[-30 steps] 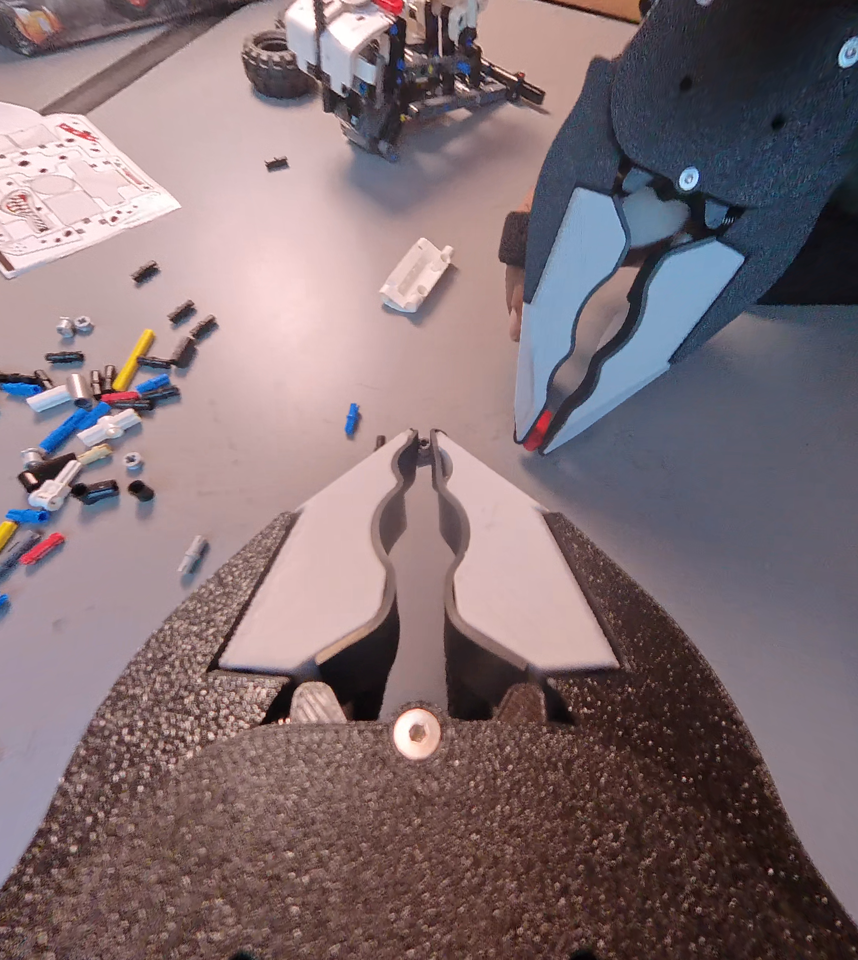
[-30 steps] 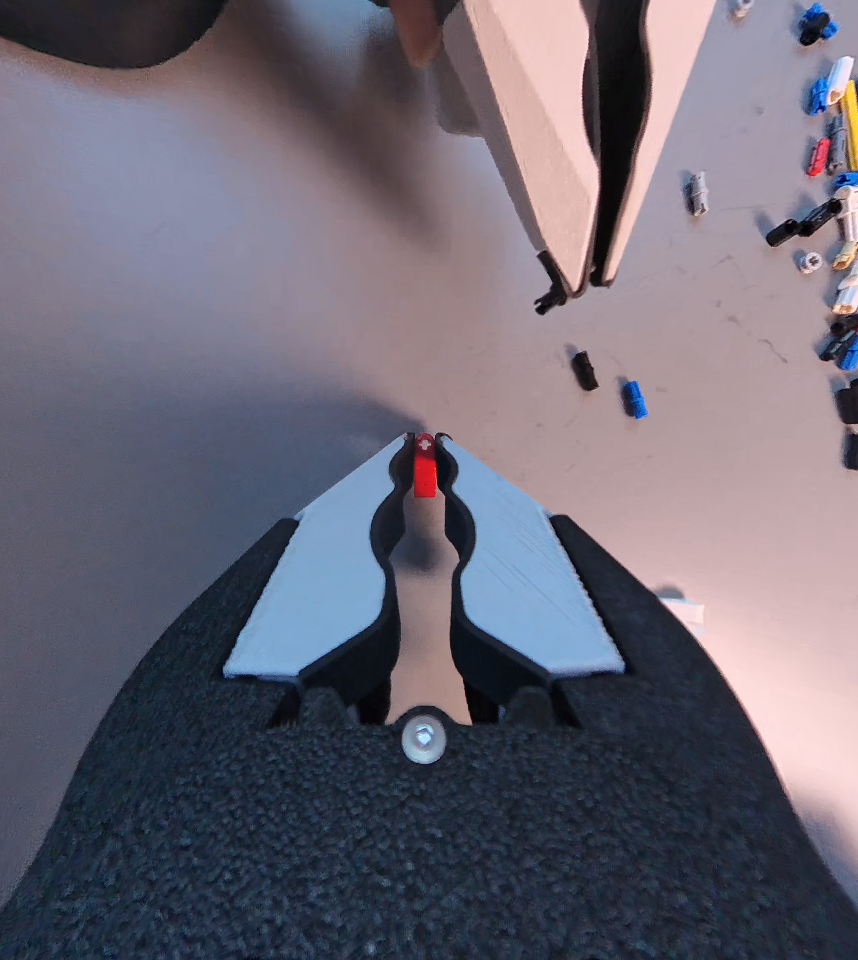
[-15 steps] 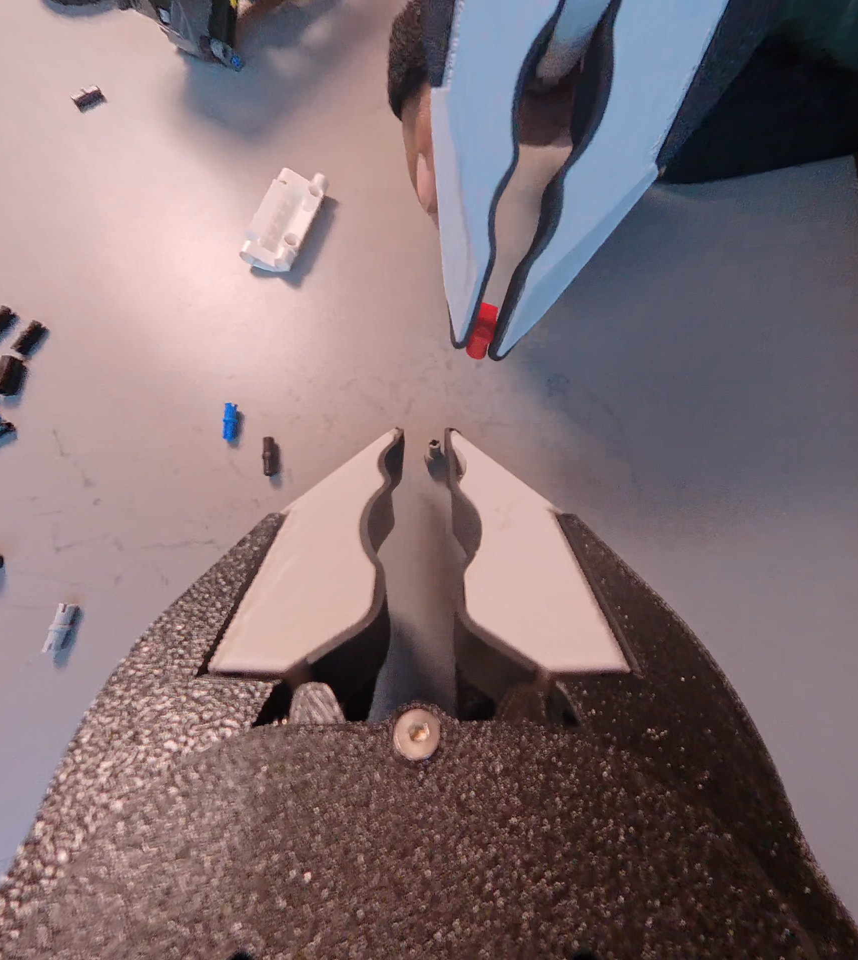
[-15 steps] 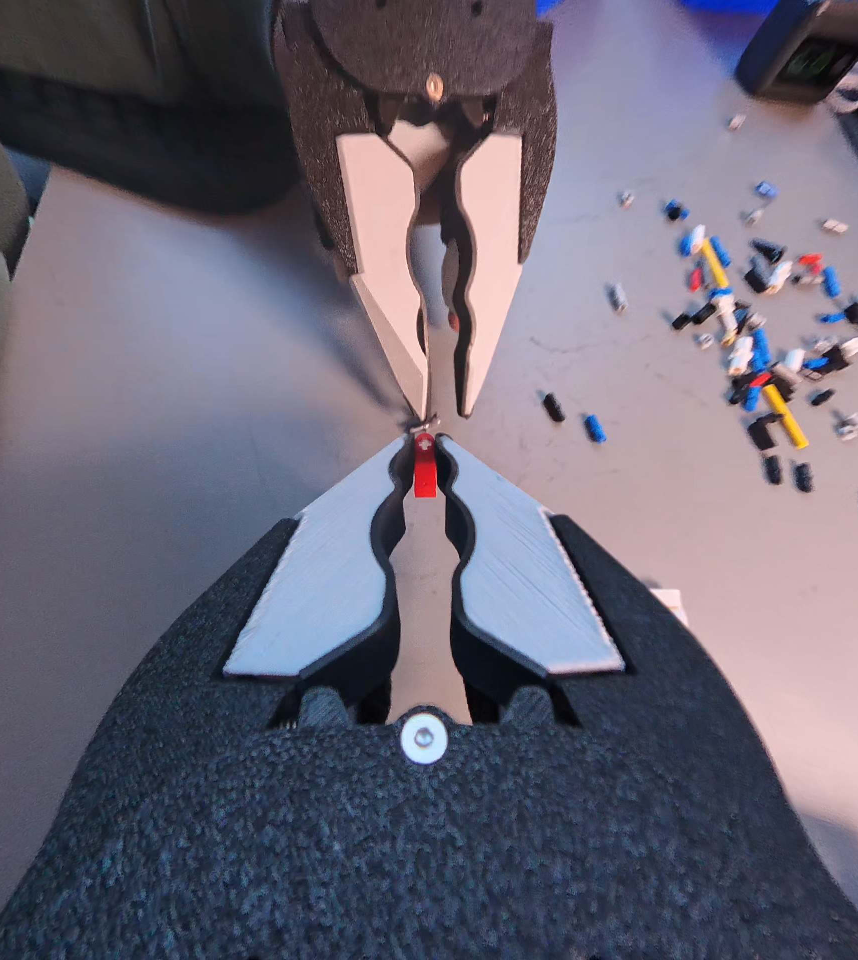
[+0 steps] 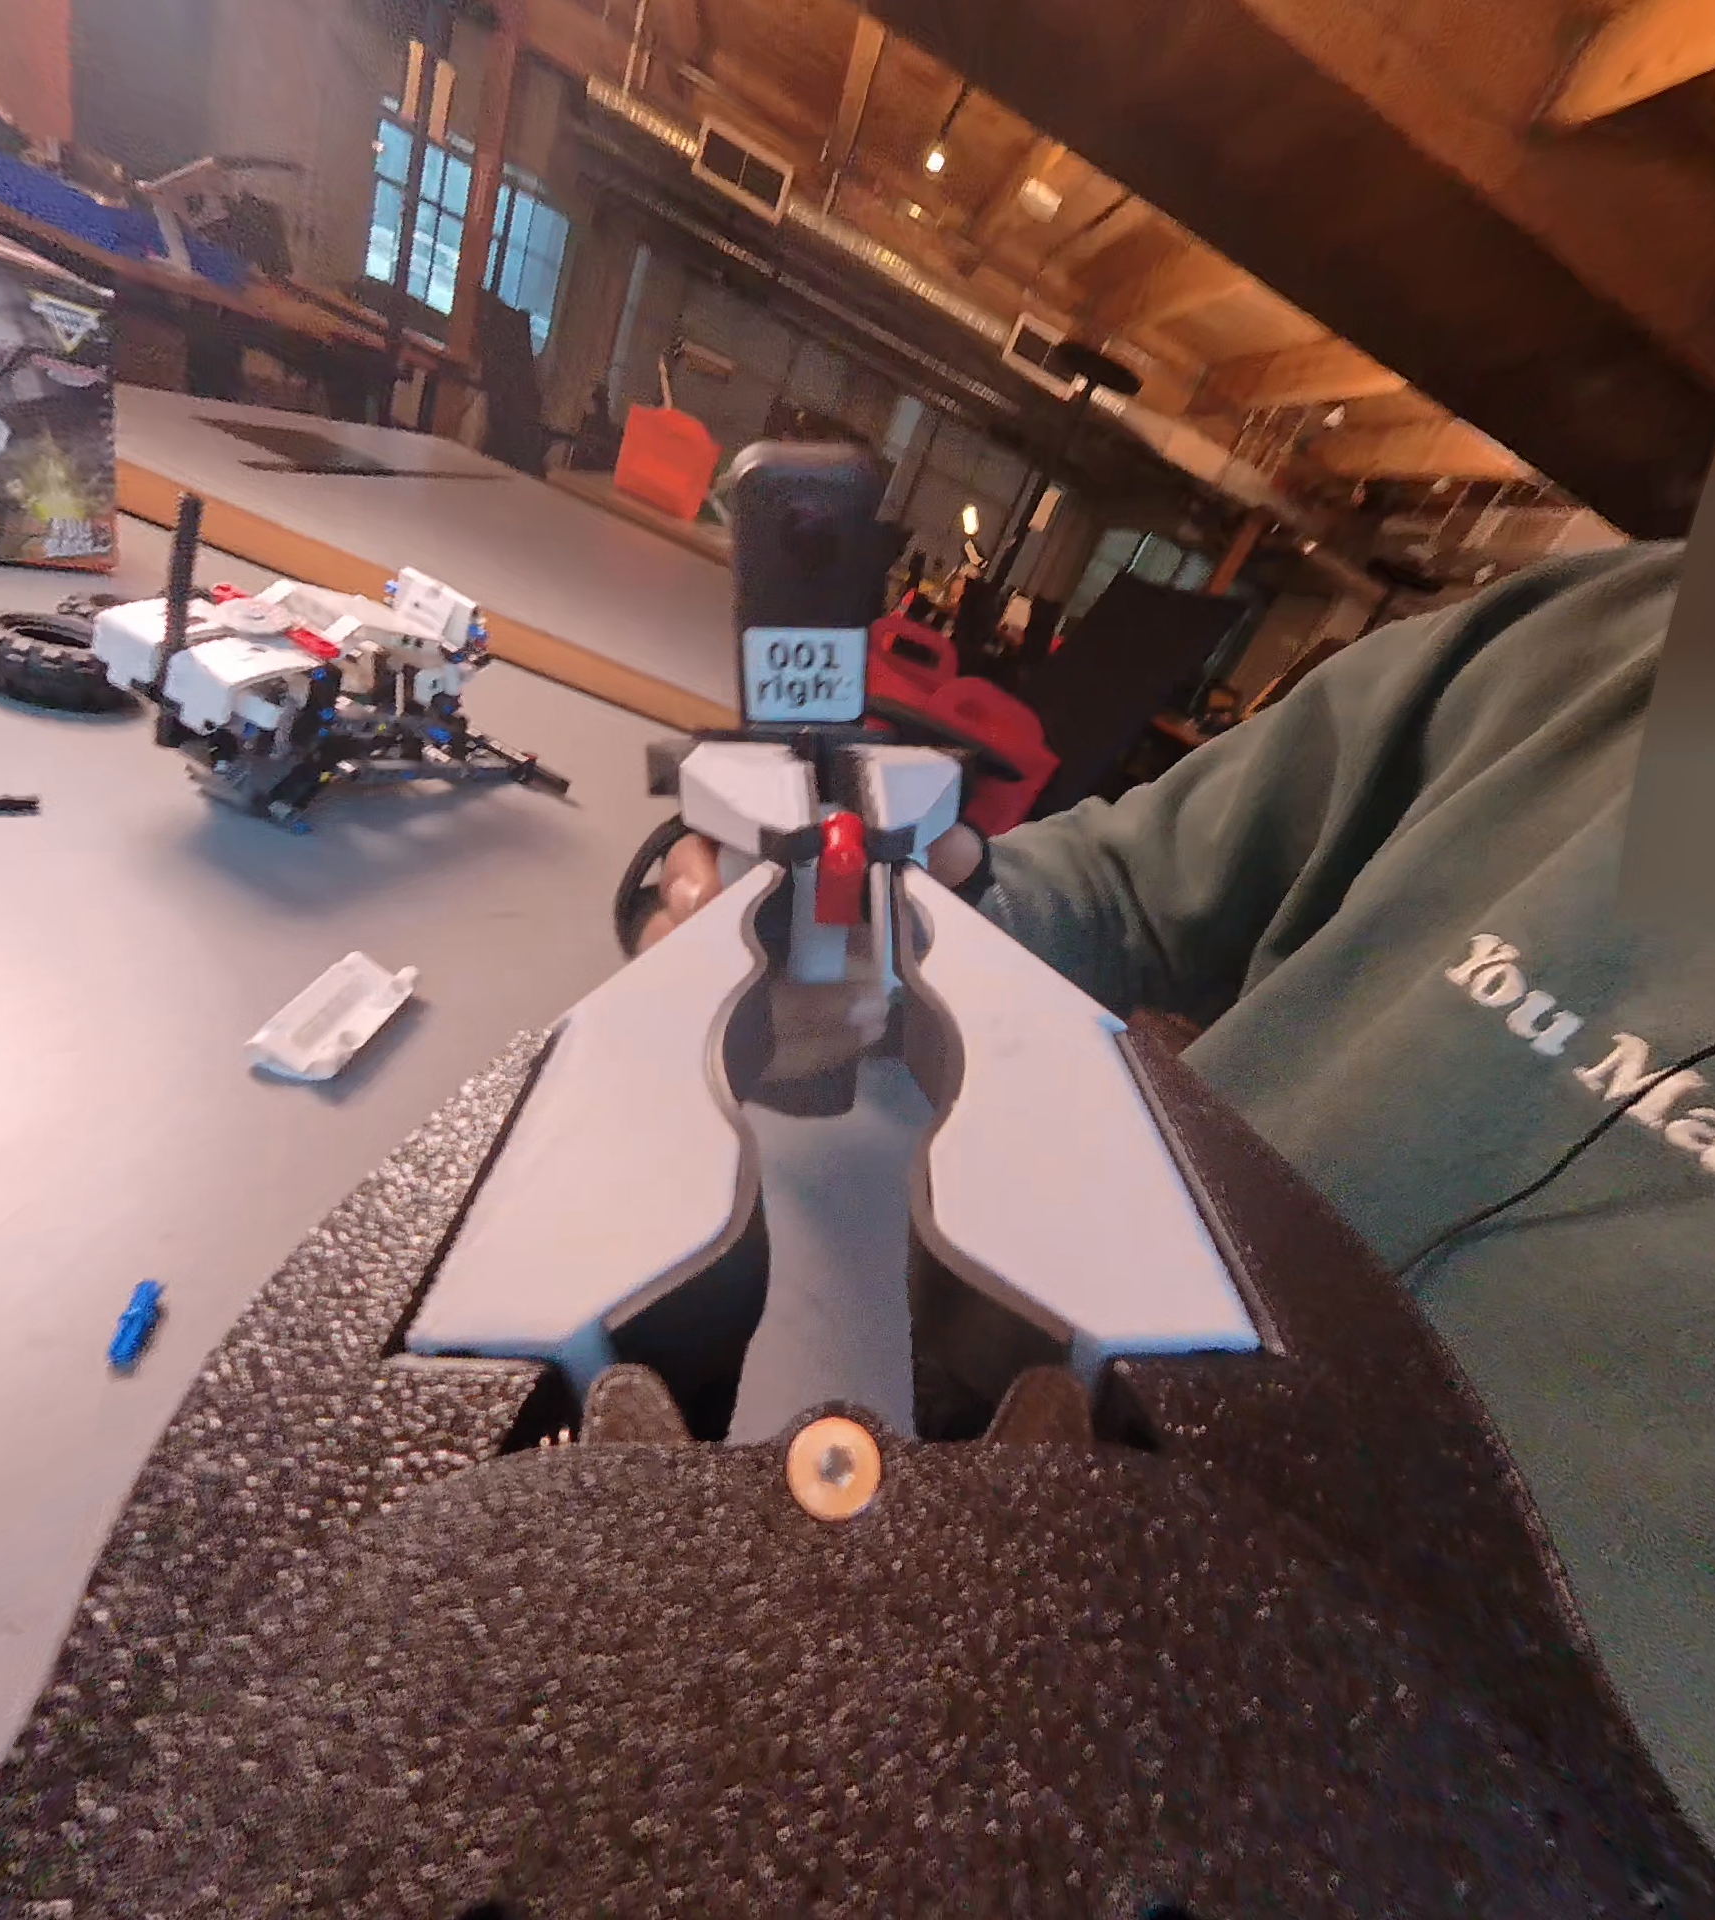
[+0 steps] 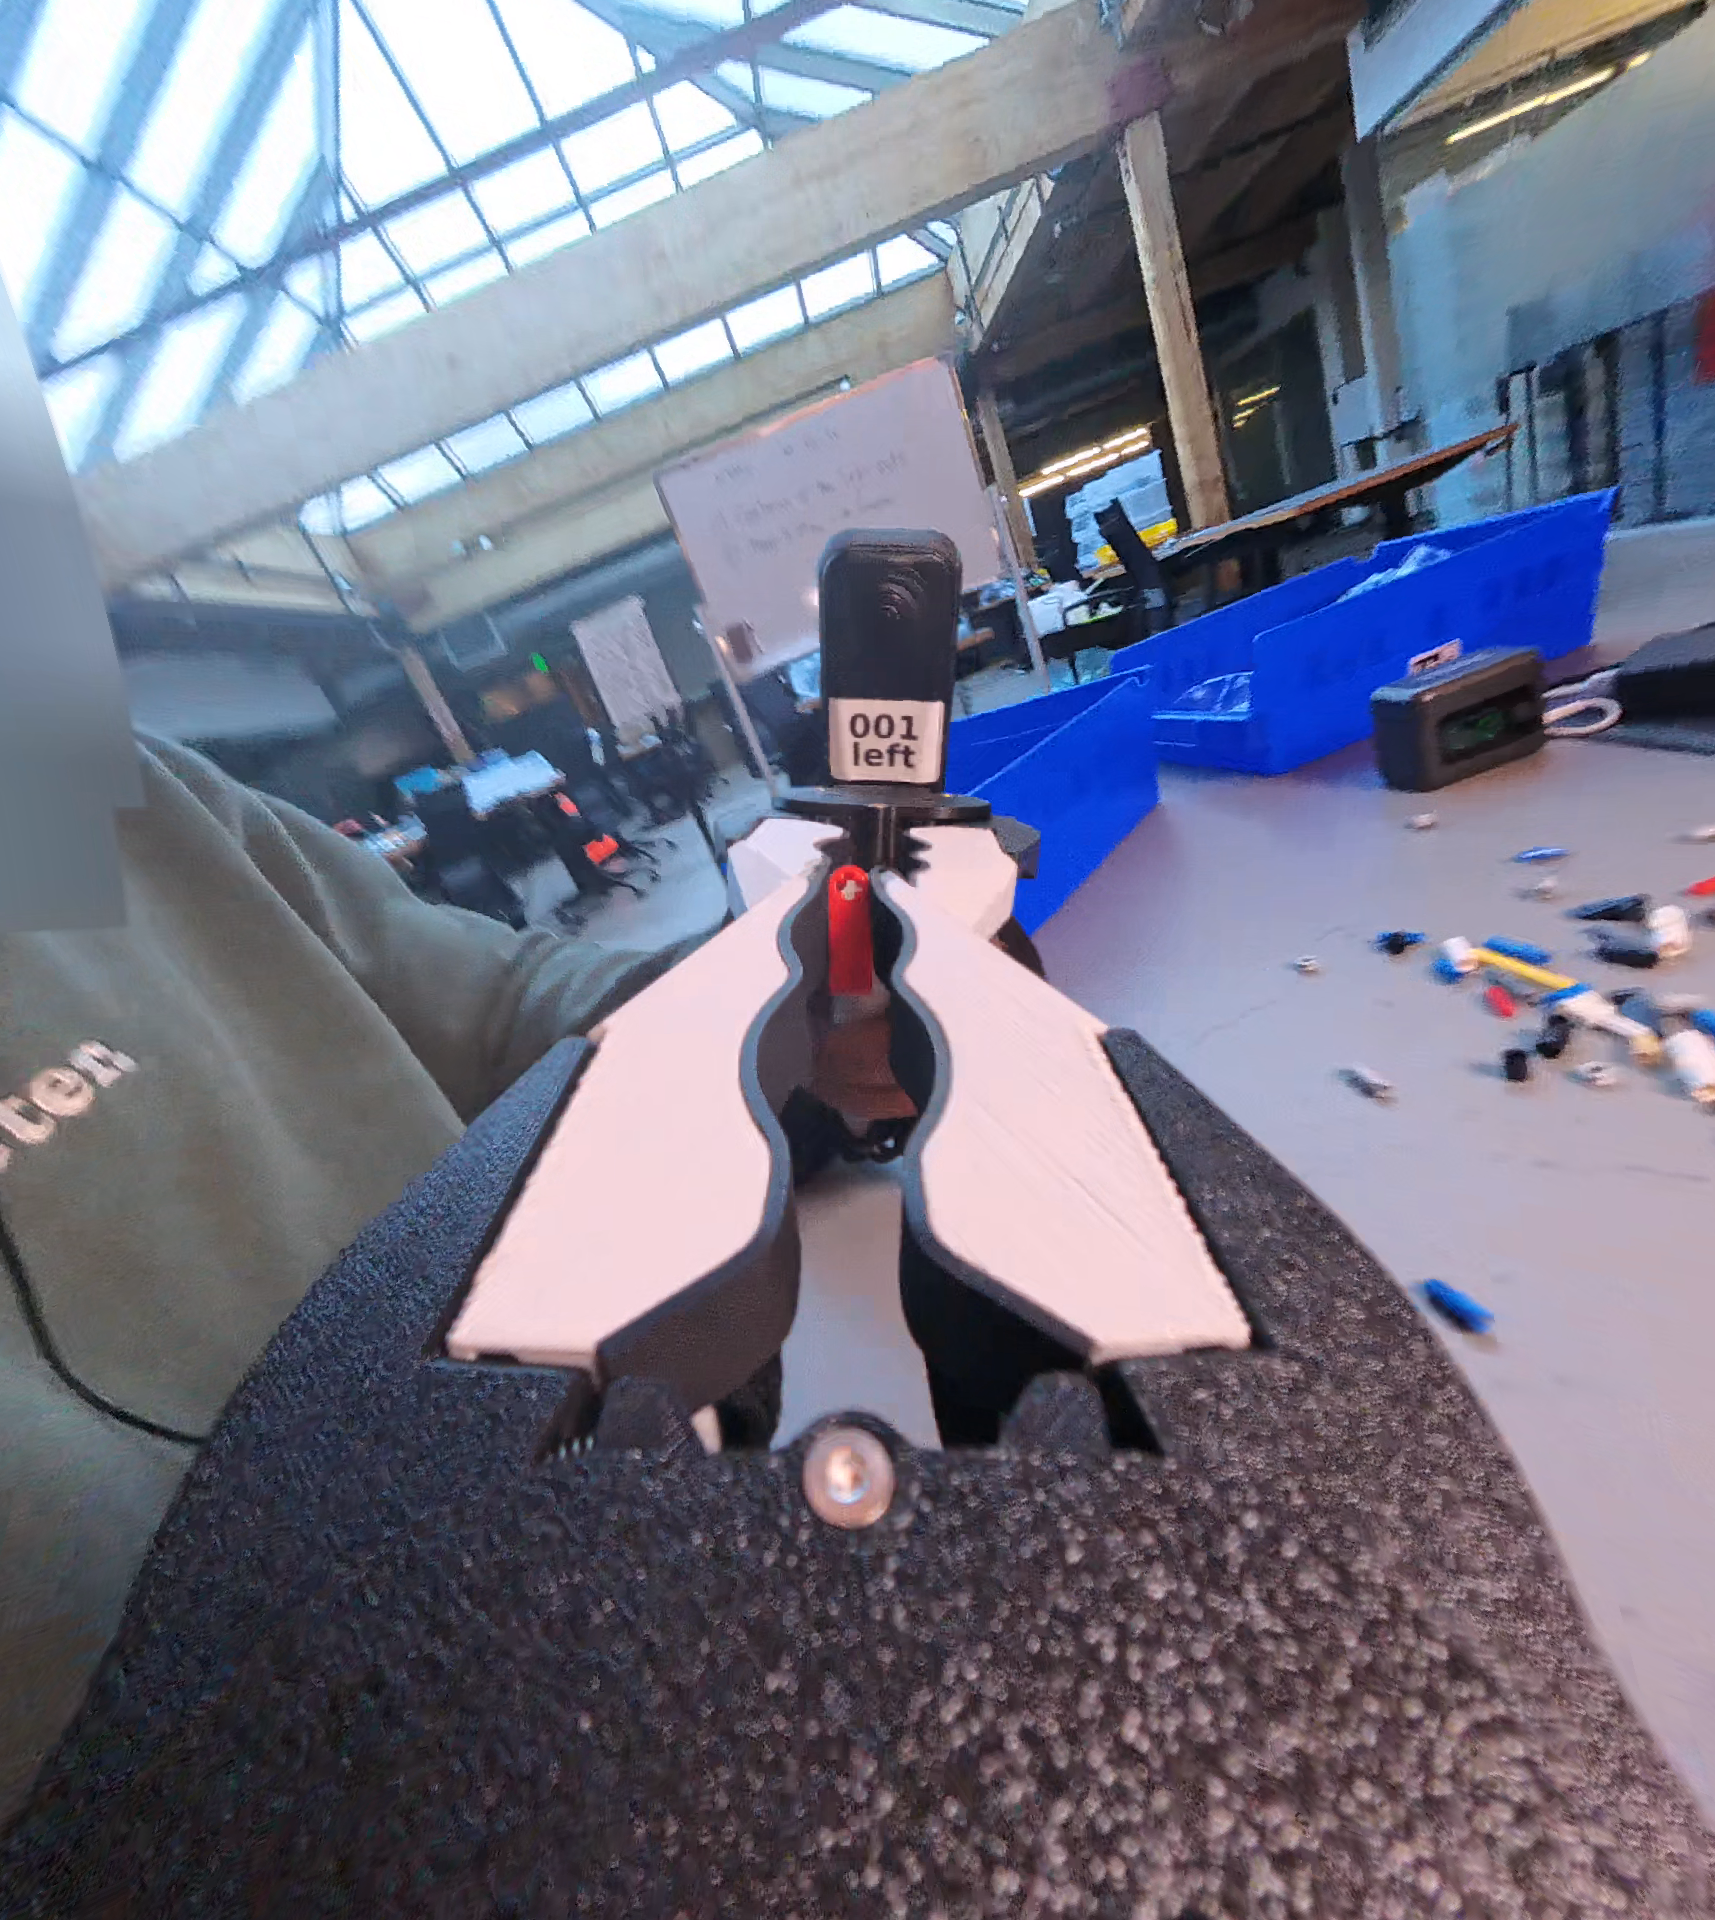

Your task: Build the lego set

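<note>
In the left wrist view, the left gripper (image 5: 825,883) is raised above the grey table (image 5: 84,1039) and met tip to tip by the right gripper (image 5: 837,847). A red pin (image 5: 840,868) is seen between the tips. Whether the left fingers are clenched on anything cannot be told. A half-built white truck (image 5: 292,675) is lying farther back, with a white piece (image 5: 328,1018) nearer.

In the right wrist view, the red pin (image 6: 849,930) is grasped between the tips of the right gripper (image 6: 848,883). Loose small parts (image 6: 1622,997) are scattered on the table at the right.
</note>
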Demonstrator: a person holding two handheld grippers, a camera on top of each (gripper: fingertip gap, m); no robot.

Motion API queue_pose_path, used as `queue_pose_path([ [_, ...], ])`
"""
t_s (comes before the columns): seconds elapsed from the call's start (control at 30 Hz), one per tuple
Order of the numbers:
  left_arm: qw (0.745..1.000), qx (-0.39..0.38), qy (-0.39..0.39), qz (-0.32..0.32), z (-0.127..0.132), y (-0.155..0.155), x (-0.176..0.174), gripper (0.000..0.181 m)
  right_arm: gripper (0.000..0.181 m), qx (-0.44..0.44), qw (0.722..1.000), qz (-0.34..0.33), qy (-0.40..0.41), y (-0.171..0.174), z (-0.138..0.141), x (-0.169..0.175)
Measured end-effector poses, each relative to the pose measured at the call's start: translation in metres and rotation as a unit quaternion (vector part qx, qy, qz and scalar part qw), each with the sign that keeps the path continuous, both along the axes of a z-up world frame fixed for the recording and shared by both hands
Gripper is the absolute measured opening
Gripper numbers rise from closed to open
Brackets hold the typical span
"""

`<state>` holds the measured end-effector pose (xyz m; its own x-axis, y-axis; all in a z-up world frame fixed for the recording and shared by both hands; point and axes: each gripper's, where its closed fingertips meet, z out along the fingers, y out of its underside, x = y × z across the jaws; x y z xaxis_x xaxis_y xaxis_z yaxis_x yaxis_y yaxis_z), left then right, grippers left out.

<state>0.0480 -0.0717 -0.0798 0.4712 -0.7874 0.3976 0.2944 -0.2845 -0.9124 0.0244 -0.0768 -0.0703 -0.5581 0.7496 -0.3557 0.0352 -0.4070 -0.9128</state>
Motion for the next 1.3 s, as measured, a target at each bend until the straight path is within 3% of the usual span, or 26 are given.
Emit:
queue_pose_path([
  [0.1, 1.0, -0.012, -0.011, 0.001, 0.001, 0.0, -0.001, 0.009, 0.007, -0.077, 0.997, 0.03, -0.006, 0.001, 0.003, -0.001],
  [0.2, 1.0, -0.024, -0.009, 0.003, -0.002, 0.001, -0.002, 0.009, 0.007, -0.094, 0.995, 0.043, -0.013, 0.003, 0.0, -0.001],
  [0.33, 0.997, -0.055, 0.019, 0.042, -0.013, 0.011, -0.011, 0.008, 0.008, -0.084, 0.996, 0.02, -0.034, 0.015, -0.007, -0.006],
  [0.43, 0.991, -0.084, 0.069, 0.084, -0.031, 0.019, -0.022, 0.008, 0.023, -0.053, 0.996, -0.008, -0.065, 0.028, -0.015, -0.009],
  [0.5, 0.984, -0.095, 0.103, 0.107, -0.041, 0.024, -0.026, 0.008, 0.023, -0.014, 0.996, -0.031, -0.088, 0.033, -0.023, -0.011],
  [0.73, 0.94, -0.086, 0.269, 0.193, -0.071, 0.035, -0.036, 0.008, 0.015, 0.059, 0.972, -0.097, -0.208, 0.041, -0.069, -0.022],
  [1.13, 0.876, -0.051, 0.407, 0.256, -0.082, 0.039, -0.042, 0.008, 0.009, 0.03, 0.968, -0.08, -0.235, 0.038, -0.078, -0.025],
  [1.23, 0.896, -0.036, 0.378, 0.229, -0.076, 0.036, -0.036, 0.008, 0.008, 0.022, 0.973, -0.053, -0.226, 0.038, -0.072, -0.02],
  [1.3, 0.943, -0.062, 0.285, 0.161, -0.067, 0.028, -0.024, 0.012, 0.008, 0.0, 0.978, 0.004, -0.207, 0.033, -0.06, -0.01],
])
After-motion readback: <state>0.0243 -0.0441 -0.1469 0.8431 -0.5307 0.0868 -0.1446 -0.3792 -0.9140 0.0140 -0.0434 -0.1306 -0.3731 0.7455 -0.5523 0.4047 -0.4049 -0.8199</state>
